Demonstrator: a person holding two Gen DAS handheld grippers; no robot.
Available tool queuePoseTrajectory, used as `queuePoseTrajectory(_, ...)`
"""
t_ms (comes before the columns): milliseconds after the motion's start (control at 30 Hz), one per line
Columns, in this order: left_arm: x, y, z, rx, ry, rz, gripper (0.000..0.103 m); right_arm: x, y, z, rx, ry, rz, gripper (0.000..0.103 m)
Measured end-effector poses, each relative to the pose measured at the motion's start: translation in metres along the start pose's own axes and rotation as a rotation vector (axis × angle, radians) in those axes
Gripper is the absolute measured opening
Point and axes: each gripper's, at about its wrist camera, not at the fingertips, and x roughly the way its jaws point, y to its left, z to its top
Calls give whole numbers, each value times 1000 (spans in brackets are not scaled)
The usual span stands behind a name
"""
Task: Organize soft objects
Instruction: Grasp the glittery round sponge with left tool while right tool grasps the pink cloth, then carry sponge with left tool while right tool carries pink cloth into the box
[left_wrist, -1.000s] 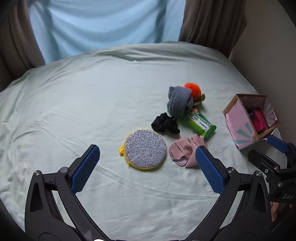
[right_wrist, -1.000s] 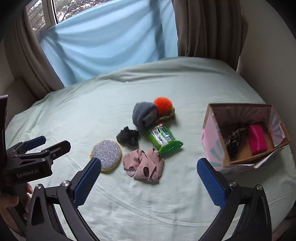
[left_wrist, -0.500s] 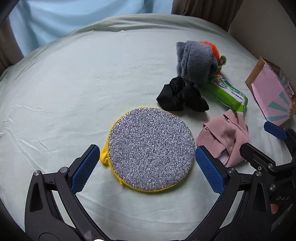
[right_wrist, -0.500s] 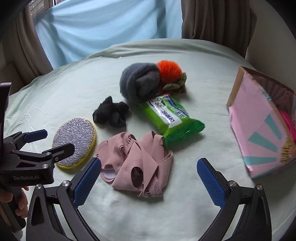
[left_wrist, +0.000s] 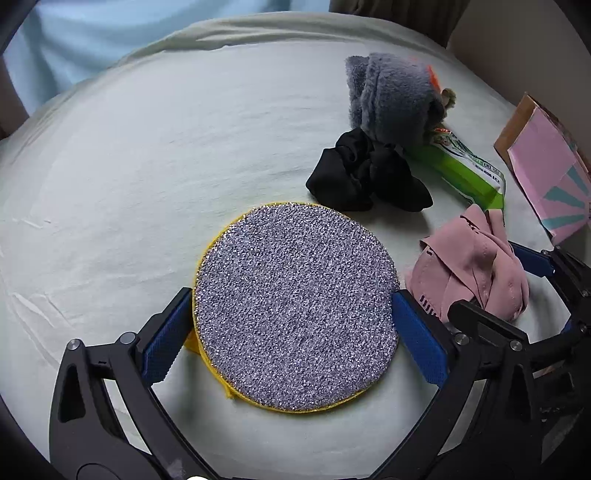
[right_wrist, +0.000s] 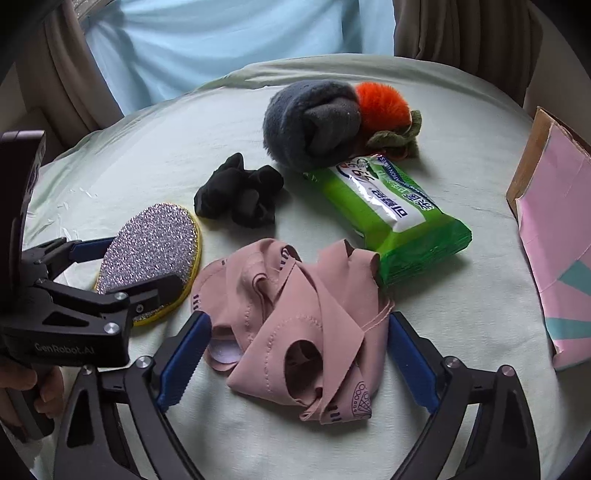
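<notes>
1. The left gripper (left_wrist: 293, 334) straddles the round glittery scrubber (left_wrist: 295, 306) on the pale green bedsheet (left_wrist: 147, 166) — its blue pads sit right at the scrubber's edges, though whether they press on it I cannot tell.
2. The right gripper (right_wrist: 297, 354) is closing, with the crumpled pink fabric (right_wrist: 295, 325) between its jaws, not yet squeezed.
3. A black scrunchie (right_wrist: 240, 199), grey plush (right_wrist: 310, 122) and green wipes pack (right_wrist: 388, 218) lie just beyond — the pink box (right_wrist: 557, 236) stands at the right.
</notes>
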Motion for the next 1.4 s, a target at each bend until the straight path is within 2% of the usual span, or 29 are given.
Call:
queuePoseTrajectory(200,0,-4,4,3,17,-13,96,4,12,0,-68,9,-22,91)
queuePoseTrajectory(300,-2,-6,4,6,19,-27,88,6,21,4,-88,10,0,75)
queuePoseTrajectory(367,-4,-7,4,13,21,-29,82,5,30,6,-114,18,15,59)
queuePoseTrajectory(467,-8,-8,5,29,22,-27,64,4,36,7,-121,33,43,43)
queuePoseTrajectory(533,-12,-10,6,40,26,-25,46,1,37,8,-116,43,60,36)
queuePoseTrajectory(600,-17,-10,8,33,35,-33,39,-7,39,10,-113,30,64,33)
queuePoseTrajectory(833,-62,-8,20,-21,-5,-26,37,-49,38,21,-113,-8,71,33)
queuePoseTrajectory(1033,-115,-20,37,-47,-42,-10,37,-105,24,39,-106,-60,61,33)
queuePoseTrajectory(1300,-197,-67,69,-58,-86,8,37,-201,-7,75,-46,-132,50,33)
queuePoseTrajectory(1400,-225,-90,82,-92,-96,9,37,-238,-27,86,-23,-152,36,33)
